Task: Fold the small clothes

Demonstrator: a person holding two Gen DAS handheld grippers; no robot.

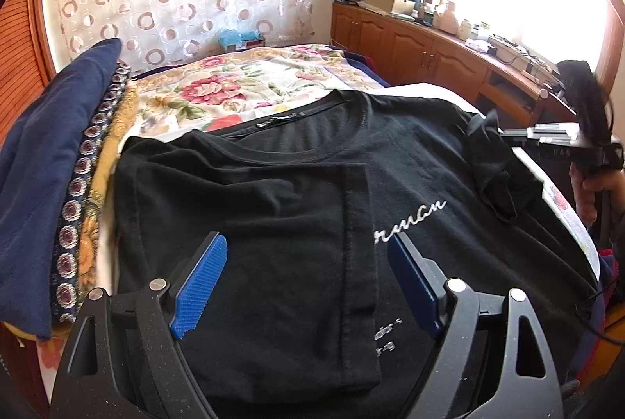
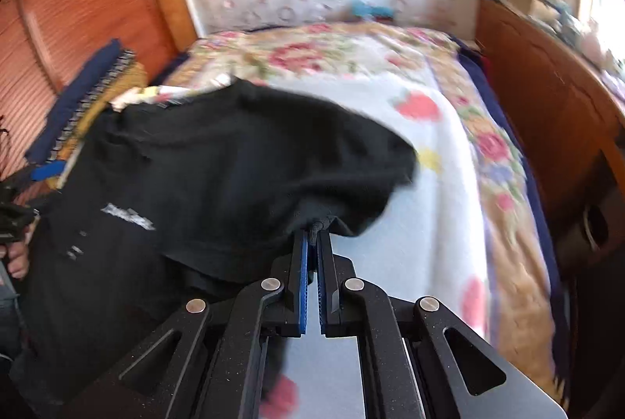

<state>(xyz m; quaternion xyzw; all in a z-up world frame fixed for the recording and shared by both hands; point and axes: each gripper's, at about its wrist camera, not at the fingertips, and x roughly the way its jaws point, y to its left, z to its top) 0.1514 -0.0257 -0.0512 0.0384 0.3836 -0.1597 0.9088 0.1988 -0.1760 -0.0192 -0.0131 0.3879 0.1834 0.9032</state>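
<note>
- Right claw [image 2: 312,243] is clenched on a bunched bit of the black T-shirt [image 1: 312,184], at its right sleeve, lifting that fabric off the bed [image 2: 429,153].
- Left claw [image 1: 308,262] hovers released over the shirt's lower half, gripping nothing.
- Shirt lies chest-up on the floral blanket [image 1: 242,86]; its left side already looks folded inward.
- Step in hand, by my reckoning: folding the right sleeve over.
- Next move calls for carrying the sleeve across toward the middle, laying it flat, then letting go.
- Containers: none in play; a stack of folded cloth [image 1: 58,153] sits beside the shirt.
</note>
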